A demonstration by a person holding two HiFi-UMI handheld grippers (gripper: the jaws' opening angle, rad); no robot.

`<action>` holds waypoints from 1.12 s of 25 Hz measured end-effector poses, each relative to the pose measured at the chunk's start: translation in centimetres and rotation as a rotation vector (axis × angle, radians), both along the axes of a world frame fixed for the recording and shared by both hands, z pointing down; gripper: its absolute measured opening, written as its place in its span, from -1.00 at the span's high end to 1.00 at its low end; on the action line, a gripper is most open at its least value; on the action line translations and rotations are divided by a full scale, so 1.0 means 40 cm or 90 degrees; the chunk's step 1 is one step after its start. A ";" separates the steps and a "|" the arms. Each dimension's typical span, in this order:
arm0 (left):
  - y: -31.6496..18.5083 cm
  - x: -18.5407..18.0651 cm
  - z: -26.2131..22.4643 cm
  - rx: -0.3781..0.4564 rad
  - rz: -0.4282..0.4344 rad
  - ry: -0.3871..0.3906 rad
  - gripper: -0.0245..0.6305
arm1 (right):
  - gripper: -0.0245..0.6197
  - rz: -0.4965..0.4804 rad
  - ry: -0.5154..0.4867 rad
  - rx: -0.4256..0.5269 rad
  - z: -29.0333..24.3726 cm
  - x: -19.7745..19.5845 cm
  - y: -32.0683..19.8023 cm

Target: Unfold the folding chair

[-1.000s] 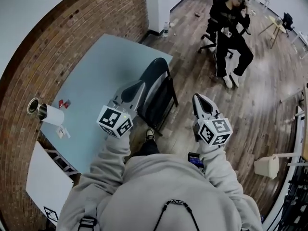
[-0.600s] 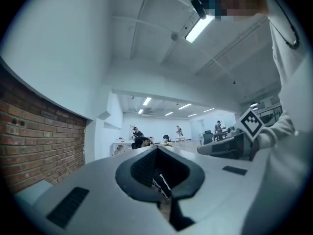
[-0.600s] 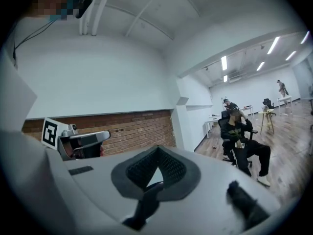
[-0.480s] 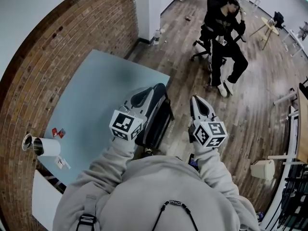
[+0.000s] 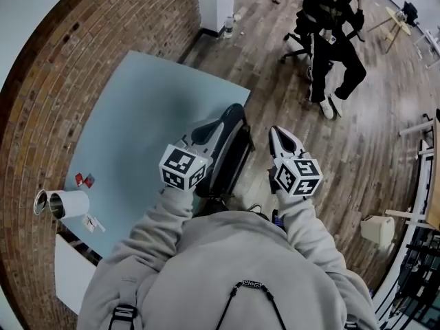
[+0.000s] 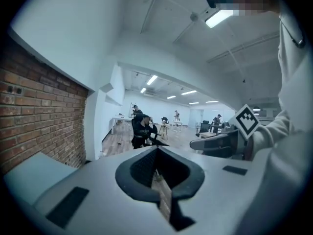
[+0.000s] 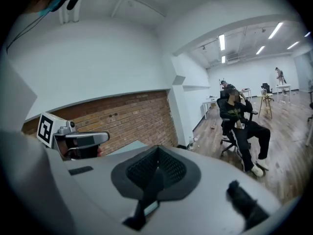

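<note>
The folded black chair [image 5: 238, 158] leans upright against the right edge of the light blue table [image 5: 137, 108], just in front of me. My left gripper [image 5: 232, 113] reaches over the chair's top edge, jaws shut with nothing between them. To the right of the chair, my right gripper [image 5: 275, 132] hangs over the wooden floor, also shut and empty. Neither gripper view shows the chair; each looks level across the room. The right gripper [image 6: 220, 143] appears in the left gripper view, and the left gripper [image 7: 78, 141] in the right gripper view.
A brick wall [image 5: 62, 53] runs behind the table. A metal cup [image 5: 49, 203] and small red items [image 5: 81, 180] sit at the table's near left. A person sits on an office chair [image 5: 330, 19] across the wooden floor. A white bin [image 5: 377, 229] stands at the right.
Both grippers have moved forward toward the chair and sunk a little. The left one now overlaps the chair's top edge. Both stay shut.
</note>
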State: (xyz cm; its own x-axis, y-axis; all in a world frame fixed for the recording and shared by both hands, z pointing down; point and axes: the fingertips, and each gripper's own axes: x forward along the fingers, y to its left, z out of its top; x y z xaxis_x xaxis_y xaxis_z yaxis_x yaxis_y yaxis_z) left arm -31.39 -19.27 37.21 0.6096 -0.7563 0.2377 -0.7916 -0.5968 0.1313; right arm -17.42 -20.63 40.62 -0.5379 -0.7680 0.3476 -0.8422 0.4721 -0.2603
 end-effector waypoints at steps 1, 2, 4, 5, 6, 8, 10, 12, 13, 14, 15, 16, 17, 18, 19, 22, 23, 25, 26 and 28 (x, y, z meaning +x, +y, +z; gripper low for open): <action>-0.010 -0.009 0.034 -0.024 -0.007 -0.010 0.91 | 0.92 0.000 0.007 -0.019 0.036 -0.007 -0.005; -0.018 -0.018 0.067 -0.051 -0.015 -0.017 0.91 | 0.92 0.000 0.015 -0.041 0.077 -0.015 -0.009; -0.029 -0.025 0.120 -0.101 -0.020 -0.020 0.79 | 0.88 0.001 0.026 -0.096 0.169 -0.029 -0.011; -0.034 -0.023 0.147 -0.124 -0.016 -0.026 0.61 | 0.80 0.002 0.026 -0.127 0.216 -0.036 -0.013; -0.039 -0.019 0.180 -0.146 -0.010 -0.043 0.50 | 0.59 0.005 0.023 -0.159 0.265 -0.044 -0.013; -0.047 -0.013 0.268 -0.198 0.004 -0.099 0.05 | 0.30 0.008 0.014 -0.228 0.370 -0.063 -0.007; -0.048 -0.012 0.363 -0.256 0.008 -0.128 -0.04 | 0.17 0.000 0.003 -0.306 0.490 -0.090 0.010; -0.049 -0.011 0.440 -0.314 0.007 -0.122 -0.05 | 0.05 -0.018 -0.001 -0.391 0.618 -0.125 0.034; -0.050 -0.013 0.471 -0.338 0.007 -0.128 -0.08 | 0.01 -0.026 0.001 -0.430 0.678 -0.143 0.045; -0.052 -0.016 0.497 -0.355 0.004 -0.143 -0.12 | -0.03 -0.029 0.005 -0.462 0.733 -0.158 0.053; -0.058 -0.022 0.519 -0.368 -0.001 -0.160 -0.18 | -0.06 -0.028 0.010 -0.488 0.783 -0.172 0.056; -0.065 -0.028 0.537 -0.378 -0.007 -0.171 -0.21 | -0.09 -0.024 0.015 -0.506 0.829 -0.185 0.053; -0.074 -0.031 0.553 -0.390 -0.012 -0.173 -0.22 | -0.11 -0.017 0.018 -0.522 0.873 -0.196 0.045; -0.081 -0.031 0.566 -0.403 -0.014 -0.169 -0.22 | -0.12 -0.009 0.021 -0.537 0.915 -0.206 0.036; -0.087 -0.028 0.579 -0.416 -0.013 -0.162 -0.22 | -0.13 -0.002 0.025 -0.551 0.954 -0.214 0.028; -0.097 -0.015 0.616 -0.451 -0.001 -0.160 -0.22 | -0.13 -0.013 0.022 -0.587 1.028 -0.230 0.013; -0.098 -0.011 0.628 -0.467 0.001 -0.150 -0.22 | -0.15 -0.022 0.014 -0.598 1.036 -0.229 0.010; -0.102 -0.002 0.640 -0.500 0.003 -0.118 -0.22 | -0.16 -0.015 0.028 -0.610 1.045 -0.208 0.004; -0.104 0.001 0.644 -0.510 0.006 -0.114 -0.22 | -0.15 -0.002 0.051 -0.611 1.051 -0.191 0.003; -0.105 0.011 0.651 -0.521 0.019 -0.127 -0.22 | -0.15 0.017 0.074 -0.622 1.074 -0.171 0.013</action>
State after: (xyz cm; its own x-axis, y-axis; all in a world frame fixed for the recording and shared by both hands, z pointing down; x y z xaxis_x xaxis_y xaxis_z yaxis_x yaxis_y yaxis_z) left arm -30.96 -23.46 63.26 0.5146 -0.2833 0.8093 -0.8315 -0.3950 0.3905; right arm -24.26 -20.09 83.60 -0.4464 -0.1263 0.8859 -0.8948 0.0736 -0.4404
